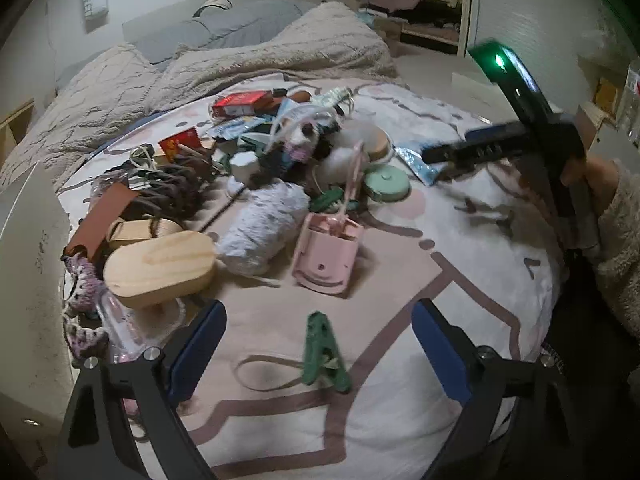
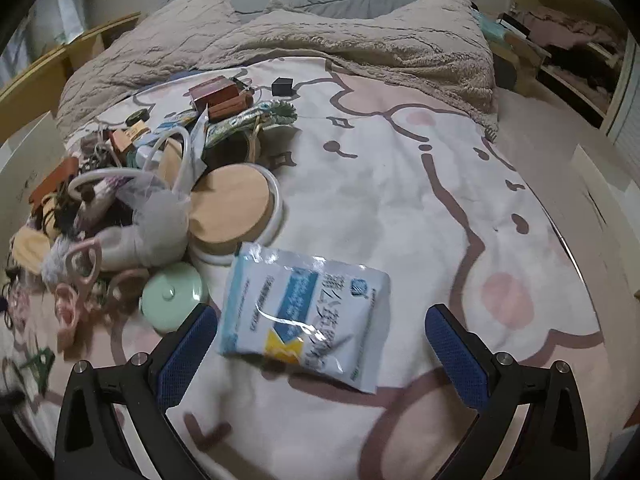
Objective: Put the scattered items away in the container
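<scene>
left gripper [image 1: 318,340]: jaws wide, nothing held, green clip [image 1: 323,354] lying between them
right gripper [image 2: 322,350]: jaws wide, nothing gripped, packet [image 2: 304,312] between
tip: clip's probably best pinched across its body, lowered square

motion-blurred in the right wrist view: green clip [image 2: 38,362] and pink scissors [image 2: 74,300] near the left edge. cut off at the bottom: both sets of fingers [image 1: 196,354] in each view. half buried in the pile [image 1: 256,152], too tangled to name singly. smeared by blur: right gripper [image 1: 480,148], its fingers' spread unreadable there. unreadable: small print on the white packet [image 2: 304,312].
</scene>
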A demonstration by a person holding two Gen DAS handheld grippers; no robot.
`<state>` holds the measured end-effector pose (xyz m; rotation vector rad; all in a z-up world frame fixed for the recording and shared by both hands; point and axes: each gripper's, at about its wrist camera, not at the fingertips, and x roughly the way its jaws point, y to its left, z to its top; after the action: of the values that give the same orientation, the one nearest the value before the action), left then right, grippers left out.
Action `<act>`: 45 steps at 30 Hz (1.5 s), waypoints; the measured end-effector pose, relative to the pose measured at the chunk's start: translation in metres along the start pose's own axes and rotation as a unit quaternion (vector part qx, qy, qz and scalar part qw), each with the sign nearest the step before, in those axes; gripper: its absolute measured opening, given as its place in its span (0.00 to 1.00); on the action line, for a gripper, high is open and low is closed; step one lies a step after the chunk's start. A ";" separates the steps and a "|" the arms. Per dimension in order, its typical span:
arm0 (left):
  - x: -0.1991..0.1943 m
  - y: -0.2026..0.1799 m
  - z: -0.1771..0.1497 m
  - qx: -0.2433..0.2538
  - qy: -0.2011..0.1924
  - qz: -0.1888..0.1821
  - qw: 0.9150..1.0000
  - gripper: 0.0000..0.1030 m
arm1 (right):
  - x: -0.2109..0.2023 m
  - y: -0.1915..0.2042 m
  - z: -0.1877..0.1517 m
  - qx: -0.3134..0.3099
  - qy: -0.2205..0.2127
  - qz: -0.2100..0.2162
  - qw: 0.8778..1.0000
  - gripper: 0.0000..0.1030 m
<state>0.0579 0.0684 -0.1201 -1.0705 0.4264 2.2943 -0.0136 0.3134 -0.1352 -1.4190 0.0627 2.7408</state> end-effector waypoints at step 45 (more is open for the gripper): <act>-0.005 -0.003 -0.014 0.001 0.014 -0.006 1.000 0.47 | 0.035 0.008 -0.014 0.020 -0.001 -0.025 0.999 1.00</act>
<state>0.0713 0.0620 -0.1252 -1.1022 0.4314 2.2704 -0.0230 0.3051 -0.1723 -1.3871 0.0812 2.6858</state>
